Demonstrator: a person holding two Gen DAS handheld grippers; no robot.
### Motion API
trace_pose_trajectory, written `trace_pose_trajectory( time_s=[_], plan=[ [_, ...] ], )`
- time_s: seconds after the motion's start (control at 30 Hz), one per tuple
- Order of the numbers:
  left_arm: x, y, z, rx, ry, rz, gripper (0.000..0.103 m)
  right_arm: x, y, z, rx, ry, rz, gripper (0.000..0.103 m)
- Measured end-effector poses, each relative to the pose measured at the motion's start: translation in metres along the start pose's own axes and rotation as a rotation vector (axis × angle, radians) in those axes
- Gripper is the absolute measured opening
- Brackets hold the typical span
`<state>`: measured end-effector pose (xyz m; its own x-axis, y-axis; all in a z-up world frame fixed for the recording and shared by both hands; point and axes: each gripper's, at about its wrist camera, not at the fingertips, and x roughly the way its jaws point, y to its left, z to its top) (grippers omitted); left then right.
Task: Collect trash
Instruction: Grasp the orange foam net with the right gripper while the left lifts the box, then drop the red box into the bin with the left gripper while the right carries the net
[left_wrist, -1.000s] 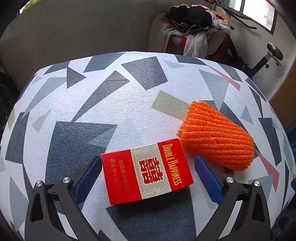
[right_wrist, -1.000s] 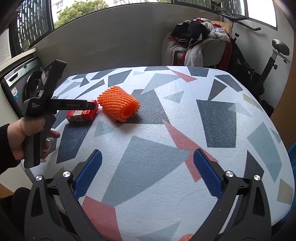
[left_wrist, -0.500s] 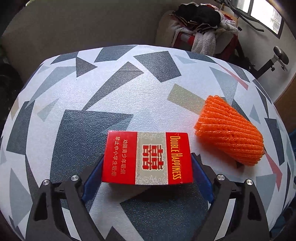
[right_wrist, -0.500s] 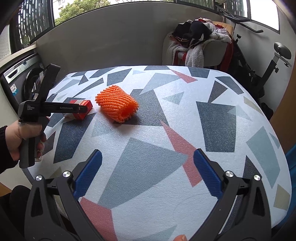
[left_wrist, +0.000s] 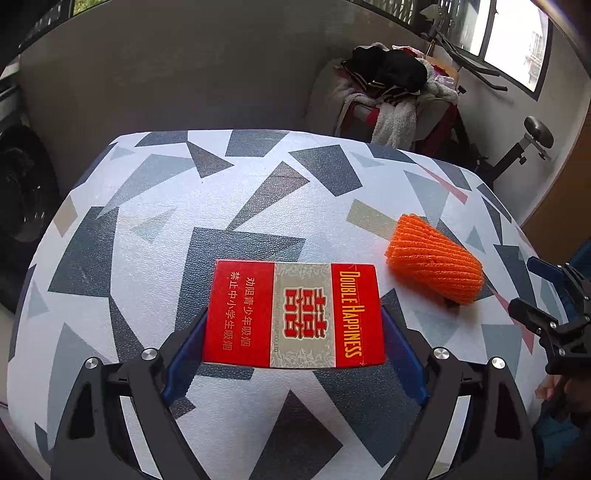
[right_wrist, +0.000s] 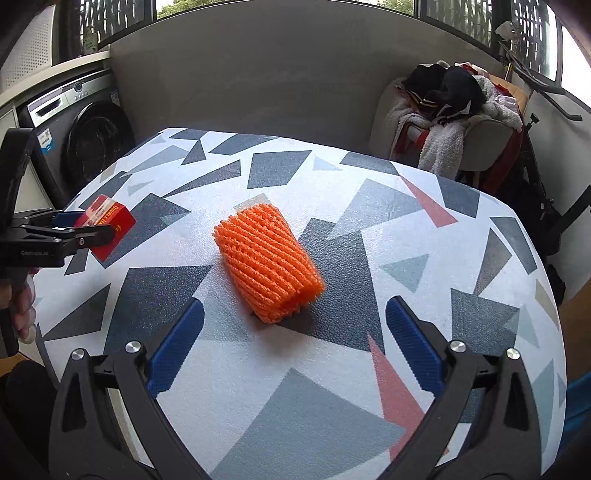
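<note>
My left gripper (left_wrist: 293, 339) is shut on a red Double Happiness cigarette box (left_wrist: 293, 314) and holds it above the patterned table (left_wrist: 229, 206). The box also shows in the right wrist view (right_wrist: 107, 225), lifted off the table in the left gripper (right_wrist: 74, 236). An orange foam net sleeve (left_wrist: 436, 267) lies on the table to the box's right. My right gripper (right_wrist: 293, 343) is open and empty, just short of the sleeve (right_wrist: 269, 262), which lies between and ahead of its fingers.
A washing machine (right_wrist: 85, 133) stands left of the table. A chair piled with clothes (right_wrist: 450, 114) and an exercise bike (left_wrist: 532, 147) stand behind the table. A grey wall panel (right_wrist: 258, 74) runs along the far edge.
My left gripper closed on the cigarette box and lifted it off the table. My right gripper moved forward and left toward the orange sleeve.
</note>
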<state>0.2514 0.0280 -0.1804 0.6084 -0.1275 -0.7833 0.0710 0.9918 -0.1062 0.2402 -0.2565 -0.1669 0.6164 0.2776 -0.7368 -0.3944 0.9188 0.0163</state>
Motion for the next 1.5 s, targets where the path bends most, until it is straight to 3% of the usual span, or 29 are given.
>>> trace_pose_trajectory(
  time_s=[0.23,0.43,0.5,0.53,0.67,0.8,0.93,1.5],
  plan=[
    [-0.023,0.024,-0.013,-0.008,-0.027,-0.004,0.086,0.059,0.024,0.037,-0.079,0.119,0.012,0.097],
    [-0.038,0.038,-0.024,-0.006,-0.041,0.008,0.086,0.096,0.033,0.048,-0.087,0.203,-0.044,0.095],
    [-0.044,0.041,-0.026,-0.007,-0.05,0.007,0.086,0.101,0.028,0.047,-0.046,0.229,-0.028,0.067],
    [-0.048,0.041,-0.028,-0.006,-0.056,0.007,0.086,0.102,0.026,0.047,-0.028,0.241,-0.013,0.066],
    [-0.059,0.041,-0.034,0.003,-0.072,-0.003,0.086,0.083,0.023,0.043,-0.018,0.194,0.032,0.041],
    [-0.068,0.034,-0.041,0.021,-0.082,-0.014,0.086,0.052,0.016,0.036,0.012,0.128,0.053,0.035],
    [-0.077,0.025,-0.047,0.029,-0.093,-0.029,0.086,0.025,0.011,0.026,0.012,0.082,0.038,0.033],
    [-0.134,-0.016,-0.09,0.107,-0.138,-0.084,0.086,-0.089,0.006,-0.033,0.123,-0.1,0.142,0.032]
  ],
)
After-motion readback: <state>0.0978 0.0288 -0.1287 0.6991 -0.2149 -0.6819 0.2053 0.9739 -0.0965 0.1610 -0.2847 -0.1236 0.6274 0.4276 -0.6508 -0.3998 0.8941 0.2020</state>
